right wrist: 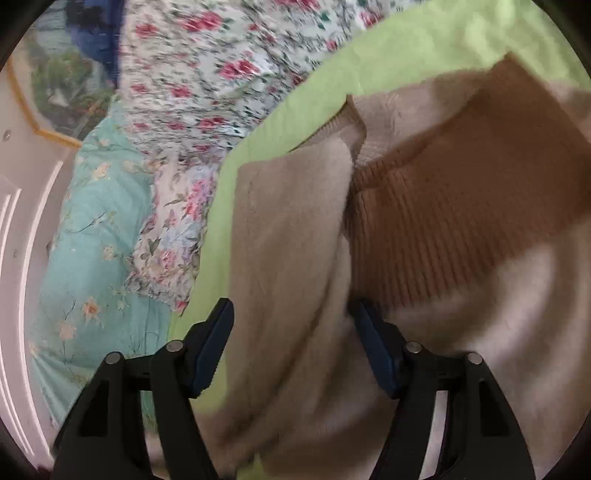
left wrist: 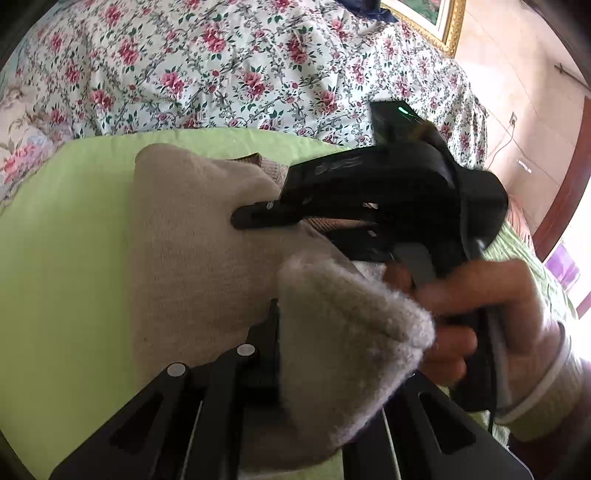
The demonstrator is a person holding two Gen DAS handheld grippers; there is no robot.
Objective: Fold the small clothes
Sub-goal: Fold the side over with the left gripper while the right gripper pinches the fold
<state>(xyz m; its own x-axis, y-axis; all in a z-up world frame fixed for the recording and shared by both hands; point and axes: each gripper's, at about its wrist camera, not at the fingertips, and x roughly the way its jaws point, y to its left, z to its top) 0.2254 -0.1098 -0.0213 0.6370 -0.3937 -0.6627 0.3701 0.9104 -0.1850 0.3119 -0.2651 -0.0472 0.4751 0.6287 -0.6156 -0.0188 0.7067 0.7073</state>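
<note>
A small beige knit sweater [left wrist: 192, 240] with brown ribbed trim lies on a lime green cloth [left wrist: 74, 258]. My left gripper [left wrist: 317, 354] is shut on a folded fuzzy edge of the sweater [left wrist: 343, 325] and holds it lifted close to the camera. My right gripper [left wrist: 255, 216] shows in the left wrist view, held by a hand [left wrist: 480, 302], fingertips on the sweater. In the right wrist view my right gripper [right wrist: 291, 347] is open, jaws wide apart over a beige fold [right wrist: 288, 240]. The brown ribbed band [right wrist: 461, 192] lies right of it.
A floral bedspread [left wrist: 221, 66] covers the bed beyond the green cloth [right wrist: 388, 55]. A teal flowered quilt [right wrist: 99, 229] lies at the left in the right wrist view. A gold-framed picture [left wrist: 439, 18] leans by the wall, and a white door [right wrist: 22, 258] is at far left.
</note>
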